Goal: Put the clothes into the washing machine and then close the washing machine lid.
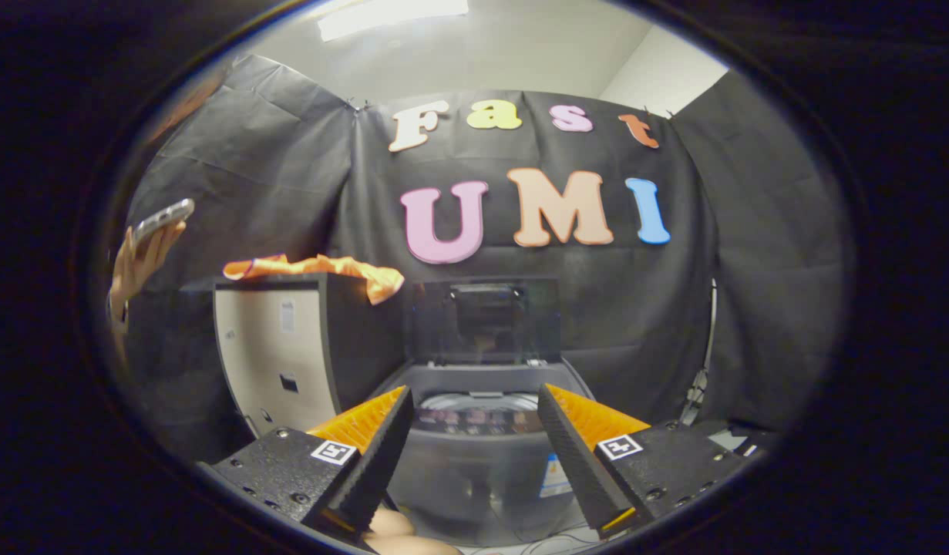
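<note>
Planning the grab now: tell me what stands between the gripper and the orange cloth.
Nothing visible does. The open gripper points at the grey top-loading washing machine, lid up; the crumpled orange cloth lies on the black-and-cream cabinet beside it.

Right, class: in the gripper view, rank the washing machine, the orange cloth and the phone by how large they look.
1. Washing machine, lid up, beyond the open gripper.
2. Orange cloth, draped on the cabinet beside it.
3. Phone in a hand.
The phone's nearness to the camera is unclear, so its true size stays unsure.
</note>
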Motion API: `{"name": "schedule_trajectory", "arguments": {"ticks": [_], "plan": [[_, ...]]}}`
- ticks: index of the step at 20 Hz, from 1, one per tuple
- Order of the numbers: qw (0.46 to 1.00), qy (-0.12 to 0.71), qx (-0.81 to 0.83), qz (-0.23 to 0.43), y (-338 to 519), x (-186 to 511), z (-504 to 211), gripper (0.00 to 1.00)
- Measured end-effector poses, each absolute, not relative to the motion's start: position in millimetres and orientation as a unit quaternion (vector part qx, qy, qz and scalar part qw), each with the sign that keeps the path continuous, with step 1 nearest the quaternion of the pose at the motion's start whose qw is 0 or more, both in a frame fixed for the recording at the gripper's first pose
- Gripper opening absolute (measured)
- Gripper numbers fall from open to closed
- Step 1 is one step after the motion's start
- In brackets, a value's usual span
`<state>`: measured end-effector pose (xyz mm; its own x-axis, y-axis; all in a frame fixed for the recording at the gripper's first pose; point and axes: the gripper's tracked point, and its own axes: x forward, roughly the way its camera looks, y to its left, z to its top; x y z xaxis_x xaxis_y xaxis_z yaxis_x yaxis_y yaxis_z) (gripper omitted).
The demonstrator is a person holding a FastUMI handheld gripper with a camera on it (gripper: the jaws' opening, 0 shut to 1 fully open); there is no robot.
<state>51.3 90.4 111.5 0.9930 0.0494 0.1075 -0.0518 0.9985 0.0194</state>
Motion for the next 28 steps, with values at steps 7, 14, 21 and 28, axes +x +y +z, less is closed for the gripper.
{"name": "schedule_trajectory", "arguments": {"ticks": [7,14,21,28], "plan": [[0.990,-0.093,0.025,0.103,190.7,109.8,232.6,0.98],[0.980,-0.100,-0.007,0.170,292.6,176.7,314.8,0.98],[0.970,-0.029,-0.036,0.238,400.5,246.4,321.6,0.97],[0.965,0.119,-0.045,0.231,439.8,307.6,280.0,0.97]]}}
